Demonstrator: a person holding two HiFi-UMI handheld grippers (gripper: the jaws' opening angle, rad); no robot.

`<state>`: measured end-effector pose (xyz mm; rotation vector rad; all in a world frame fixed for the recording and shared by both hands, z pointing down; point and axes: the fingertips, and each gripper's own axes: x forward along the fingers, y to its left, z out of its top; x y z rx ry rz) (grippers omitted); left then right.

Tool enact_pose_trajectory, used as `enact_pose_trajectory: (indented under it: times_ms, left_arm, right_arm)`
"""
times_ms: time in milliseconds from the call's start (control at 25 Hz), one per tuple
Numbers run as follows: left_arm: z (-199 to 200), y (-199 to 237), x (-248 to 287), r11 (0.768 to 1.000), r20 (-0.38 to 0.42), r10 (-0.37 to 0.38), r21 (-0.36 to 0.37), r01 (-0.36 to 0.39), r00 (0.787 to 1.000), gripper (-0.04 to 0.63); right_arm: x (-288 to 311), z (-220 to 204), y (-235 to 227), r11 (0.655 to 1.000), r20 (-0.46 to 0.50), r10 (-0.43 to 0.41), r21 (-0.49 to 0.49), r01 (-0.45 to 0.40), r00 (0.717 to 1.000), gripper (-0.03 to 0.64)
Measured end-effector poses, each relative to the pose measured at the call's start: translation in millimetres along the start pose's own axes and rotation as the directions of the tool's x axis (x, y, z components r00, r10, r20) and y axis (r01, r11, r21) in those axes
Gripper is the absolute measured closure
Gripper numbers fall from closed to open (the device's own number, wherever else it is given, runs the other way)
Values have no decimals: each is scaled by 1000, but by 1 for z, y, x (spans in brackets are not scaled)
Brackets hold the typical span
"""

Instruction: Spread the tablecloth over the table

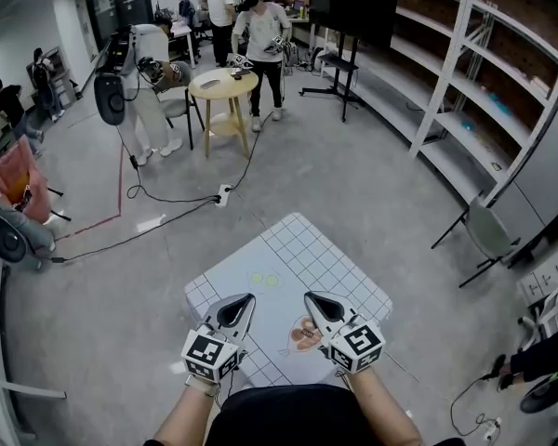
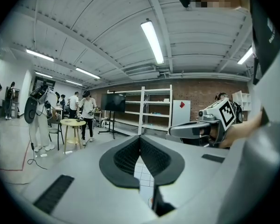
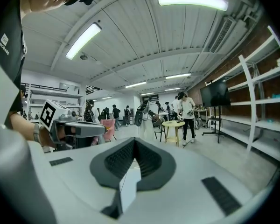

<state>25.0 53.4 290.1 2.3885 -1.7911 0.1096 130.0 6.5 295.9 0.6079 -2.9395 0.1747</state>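
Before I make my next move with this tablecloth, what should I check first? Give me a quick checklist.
1. Left tool shut on the tablecloth's near edge: ok.
2. Right tool shut on that edge: ok.
3. Tools side by side, apart: ok.
4. Cloth's far corner opened out: ok.
5. Cloth centred over the table: cannot tell, table hidden.
6. Space ahead: ok, people stand far off by the round table.

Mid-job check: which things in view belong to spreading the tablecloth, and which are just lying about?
Part of the job:
- tablecloth, grid-patterned
- left hand-held gripper, jaws shut
- right hand-held gripper, jaws shut

Just lying about:
- round yellow table
- power strip on the floor
- grey chair
- shelving
- screen on a stand
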Motion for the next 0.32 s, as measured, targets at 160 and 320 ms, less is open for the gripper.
enact_pose_trajectory:
  times_ms: [160,320]
  left_arm:
    - [4,-2,2,1000,3,-2,-10,3,1000,583]
    - [2,-24,2,1000,4,-6,-15,6,1000,583]
  right_arm:
    - [-2,1,-2,1000,1,-1,-2,1,1000,607]
    - [-21,-3,-4,1000,3,1,-6,-1,1000,607]
